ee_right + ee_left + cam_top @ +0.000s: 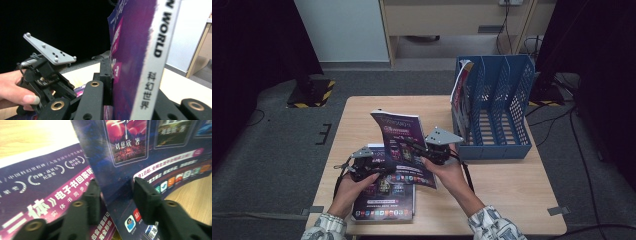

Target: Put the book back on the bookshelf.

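Note:
A purple magazine is held up off the table, bowed, its cover toward me. My right gripper is shut on its right side; in the right gripper view its white spine stands edge-on between the jaws. My left gripper straddles the magazine's lower left edge. Its pads stand apart, with cover showing in the gap, so it is open. A second purple magazine lies flat beneath on the table, and shows at the left in the left gripper view.
A blue slotted file rack stands at the table's right rear, with one magazine upright in its leftmost slot. Bare wooden tabletop lies in front of the rack. The left gripper's grey plate shows in the right gripper view.

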